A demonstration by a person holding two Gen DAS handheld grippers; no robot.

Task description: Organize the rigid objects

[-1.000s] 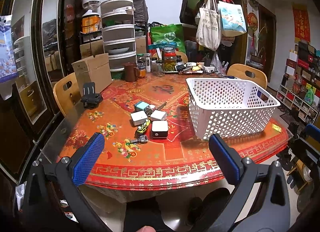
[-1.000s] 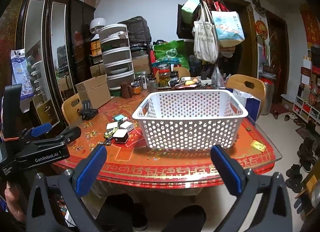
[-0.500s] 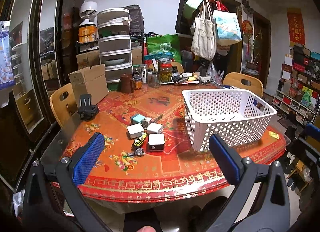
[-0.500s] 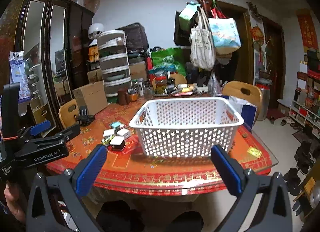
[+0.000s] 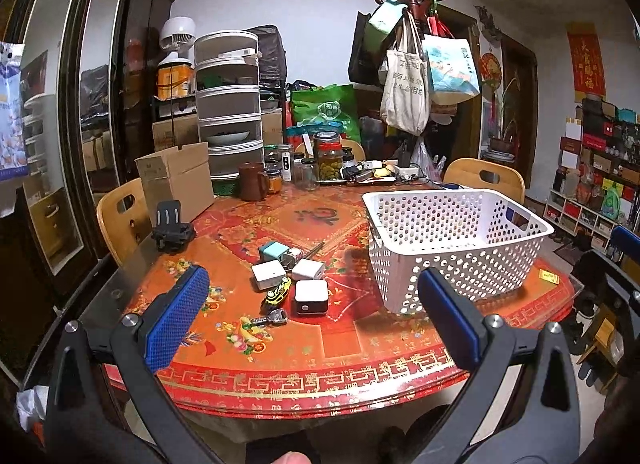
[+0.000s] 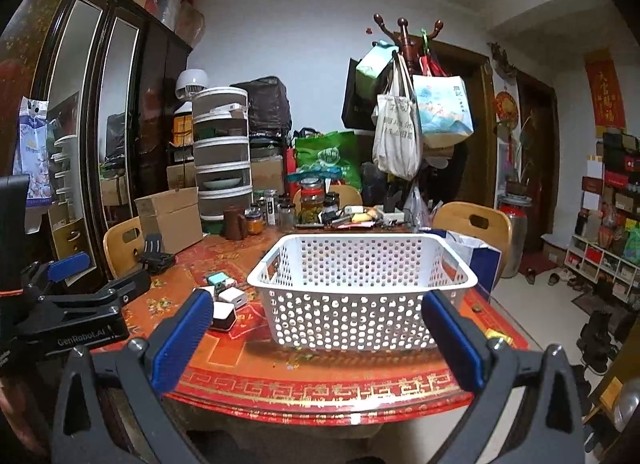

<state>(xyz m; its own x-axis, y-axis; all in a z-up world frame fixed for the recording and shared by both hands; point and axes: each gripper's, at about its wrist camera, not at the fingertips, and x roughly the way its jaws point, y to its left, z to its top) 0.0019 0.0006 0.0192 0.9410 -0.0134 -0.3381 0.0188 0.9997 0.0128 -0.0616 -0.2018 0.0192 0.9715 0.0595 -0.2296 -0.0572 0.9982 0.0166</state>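
Cluttered room, red patterned tabletop (image 5: 320, 348) carrying all task items.

- Standing on the tabletop's right portion: white perforated basket (image 5: 456, 240), nothing visible inside it.
- Lying left of the basket, apart from it, in one loose cluster: teal box (image 5: 273, 252), two white chargers (image 5: 269, 274) (image 5: 307, 269), white-and-dark square box (image 5: 311, 296), yellow toy car (image 5: 277, 293), key (image 5: 269, 318).
- Hovering short of the near tabletop edge: left claw (image 5: 310, 324), blue pads spread wide, gripping nothing, cluster framed between the pads.
- Hovering short of the same edge, facing the basket: right claw (image 6: 318, 338), pads likewise spread wide, gripping nothing.
- Resting further left on the tabletop: black clip holder (image 5: 172, 230); beyond it, cardboard box (image 5: 176, 180).
- Crowding the far edge: brown mug (image 5: 252, 181), jars (image 5: 329, 156).
- Hanging behind: tote bags on a coat rack (image 5: 412, 20).
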